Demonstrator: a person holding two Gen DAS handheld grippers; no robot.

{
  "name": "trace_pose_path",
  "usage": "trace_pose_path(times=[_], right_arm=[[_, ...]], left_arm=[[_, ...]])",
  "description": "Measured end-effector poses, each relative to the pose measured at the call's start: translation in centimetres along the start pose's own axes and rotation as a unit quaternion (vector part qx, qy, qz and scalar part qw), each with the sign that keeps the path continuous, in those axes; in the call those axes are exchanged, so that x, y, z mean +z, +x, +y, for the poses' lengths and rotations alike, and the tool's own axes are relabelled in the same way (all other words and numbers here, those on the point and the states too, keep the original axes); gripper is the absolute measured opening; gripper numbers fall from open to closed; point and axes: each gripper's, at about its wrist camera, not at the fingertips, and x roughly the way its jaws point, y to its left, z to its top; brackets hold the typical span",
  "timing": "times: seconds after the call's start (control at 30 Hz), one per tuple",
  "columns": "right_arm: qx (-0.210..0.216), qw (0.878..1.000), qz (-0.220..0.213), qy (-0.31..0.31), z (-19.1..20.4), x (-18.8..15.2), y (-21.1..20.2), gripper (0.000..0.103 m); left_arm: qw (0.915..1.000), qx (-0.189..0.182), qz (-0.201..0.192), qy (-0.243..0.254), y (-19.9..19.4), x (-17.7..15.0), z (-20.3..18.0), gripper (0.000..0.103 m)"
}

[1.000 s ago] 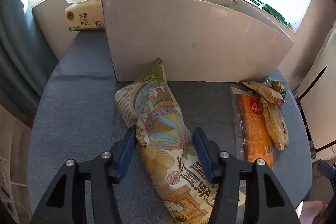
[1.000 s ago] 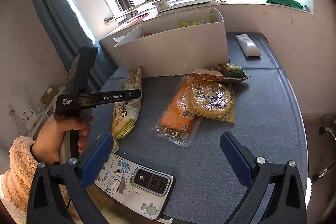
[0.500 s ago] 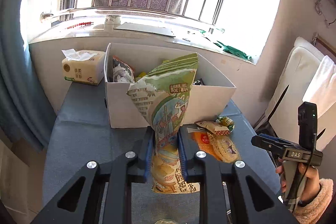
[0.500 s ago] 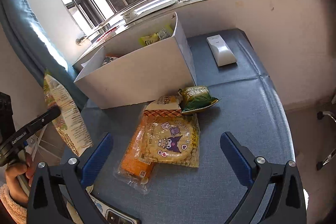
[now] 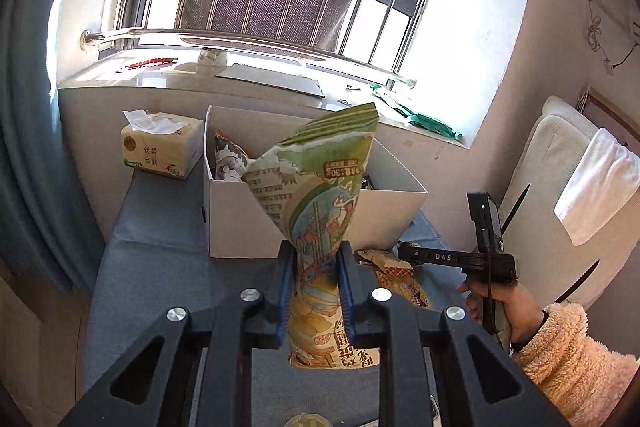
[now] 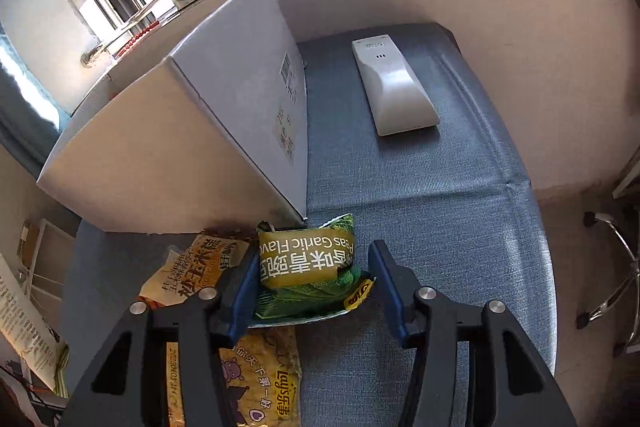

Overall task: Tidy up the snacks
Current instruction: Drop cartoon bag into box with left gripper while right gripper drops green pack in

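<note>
Looking across my desk (image 6: 420, 195), the biggest thing is the white cardboard box (image 5: 240, 219) at the back, open-topped with a few packets already inside. Next in size is the tall chip bag (image 5: 320, 211), which my left gripper (image 5: 316, 281) has pinched around its lower middle, jaws drawn in tight on the crumpled film; the bag stands upright in the air in front of the box, its top above the near wall. Smaller again is the green garlic pea packet (image 6: 308, 267) lying on the desk just beside the box's corner, partly on top of a yellow Lay's packet (image 6: 260, 379) and next to a tan snack packet (image 6: 200, 271). My right gripper (image 6: 316, 283) straddles the pea packet with jaws part open, one pad close on each side, nothing held yet as far as I can tell.

My worries: the chip bag is top-heavy and slick, so I judge it could swing or slide through the pinch, or catch the box's near wall if I carry it in too low. On the right, closing could snag the Lay's packet underneath, or squeeze the puffy pea packet out sideways.
</note>
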Motion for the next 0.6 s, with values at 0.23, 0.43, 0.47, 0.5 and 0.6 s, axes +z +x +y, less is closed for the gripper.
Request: trace_pose_path(times=[0.23, 0.43, 0.47, 0.5, 0.6], right_arm=[[0.020, 0.997, -0.068, -0.010, 0.7, -0.9, -6.2, 0.053], [0.080, 0.985, -0.143, -0.061, 5.5, 2.0, -12.5, 0.053], [0.086, 0.983, -0.149, -0.067, 6.3, 2.8, -12.9, 0.053], [0.089, 0.981, -0.154, -0.077, 7.3, 3.7, -13.0, 0.053], [0.091, 0.979, -0.153, -0.096, 9.8, 6.6, -12.3, 0.053]], left_arm=[[0.9998, -0.013, -0.011, -0.006, -0.4, 0.6, 0.3, 0.022], [0.9983, -0.030, -0.048, -0.012, 0.3, 5.8, 0.6, 0.022], [0.9979, -0.032, -0.054, -0.014, 0.6, 6.9, 0.7, 0.022], [0.9976, -0.035, -0.058, -0.015, 1.0, 8.2, 0.8, 0.022], [0.9977, -0.027, -0.062, -0.013, 3.0, 11.9, 1.1, 0.022]])
